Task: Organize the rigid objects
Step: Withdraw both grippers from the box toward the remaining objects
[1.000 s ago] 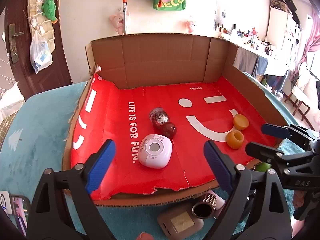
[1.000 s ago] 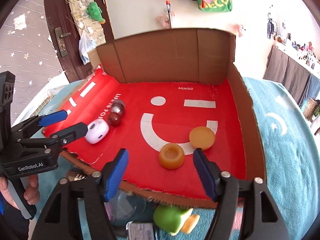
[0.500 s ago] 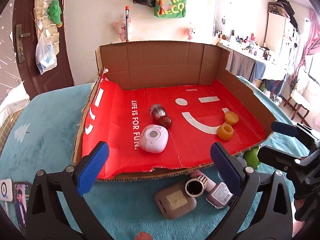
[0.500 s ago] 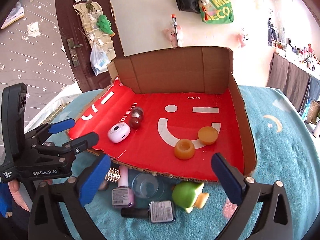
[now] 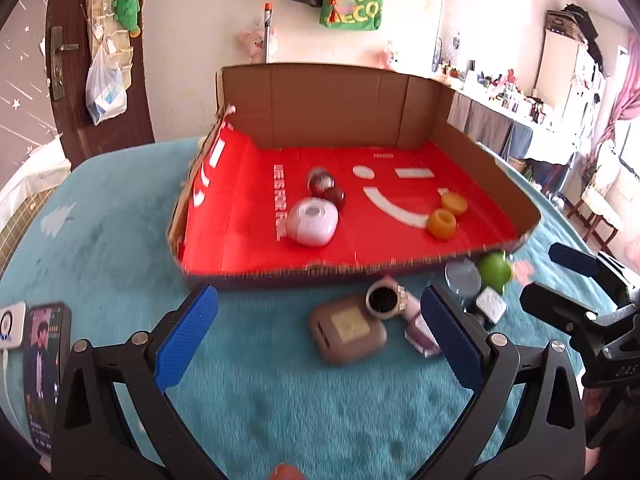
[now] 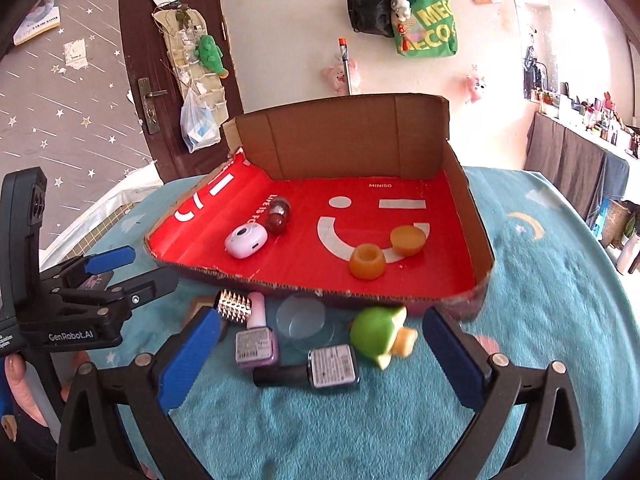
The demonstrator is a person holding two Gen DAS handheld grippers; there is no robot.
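Observation:
A cardboard box (image 5: 332, 112) (image 6: 352, 140) with a red lining holds a white round device (image 5: 313, 221) (image 6: 245, 241), two dark red balls (image 5: 334, 196), an orange ring (image 6: 367, 261) and an orange lid (image 6: 407, 240). In front of it on the teal cloth lie a brown case (image 5: 347, 334), a studded cylinder (image 6: 234, 306), two nail polish bottles (image 6: 256, 344), a clear disc (image 6: 306, 320) and a green toy (image 6: 376, 332). My left gripper (image 5: 319, 294) hangs open above the brown case. My right gripper (image 6: 320, 316) hangs open over the bottles and toy. Neither holds anything.
A phone (image 5: 44, 364) and a small white gadget (image 5: 8, 324) lie at the cloth's left edge. A hand (image 6: 20, 392) holds the left gripper's handle. A dark door and a wall with hanging bags stand behind the box.
Both grippers have drawn back from the box toward the near side, and their jaws have spread wider. The loose items in front of the box have come fully into view.

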